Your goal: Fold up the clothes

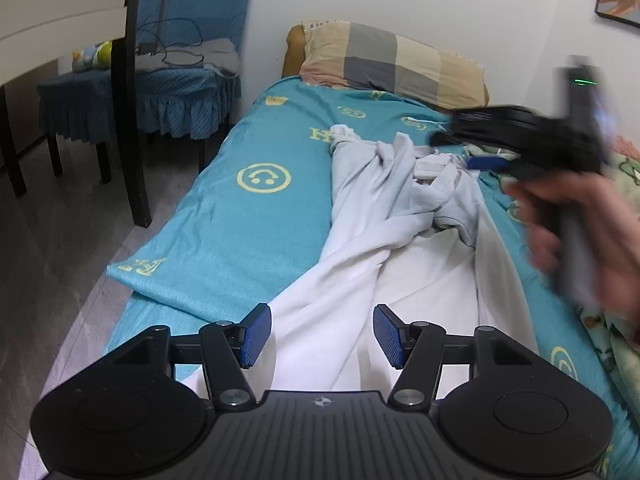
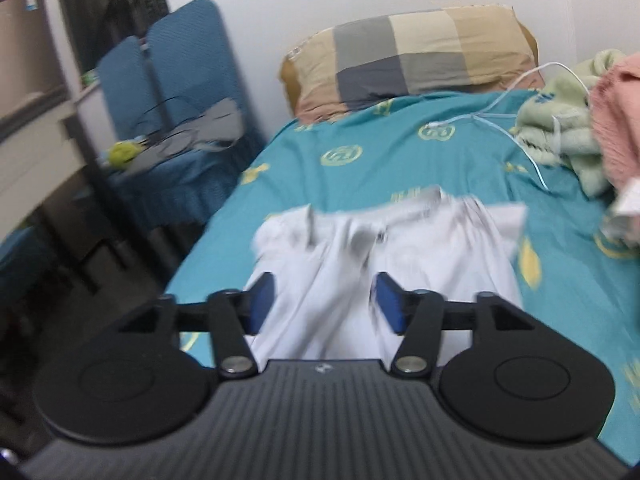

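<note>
The white garment [image 1: 400,216] lies crumpled along the middle of the bed [image 1: 224,208], on top of the teal sheet printed with yellow symbols. Its far end is bunched into folds near the pillow [image 1: 392,64]; its near end spreads flatter toward the camera of the left gripper.

Left gripper [image 1: 322,334]: the fingers stand apart with a clear gap between the blue pads. White cloth is visible through the gap below them, but neither pad presses on it. Nothing is held.

Right gripper [image 2: 322,300]: the fingers stand apart, and the blue pads hold nothing. The garment lies beneath and ahead of them. This view is motion-blurred. In the left wrist view, the right gripper appears blurred at the right edge, above the far end of the garment, gripped by a hand [image 1: 580,236].

Surroundings:
- The checked pillow, in beige and grey, rests at the head of the bed against the white wall.
- A blue-covered chair [image 1: 160,92] stands left of the bed, carrying grey cloth and a dark cable.
- A white cable [image 2: 516,120] runs across the sheet near the pillow.
- Green and pink blankets [image 2: 576,128] are heaped at the right side of the bed
</note>
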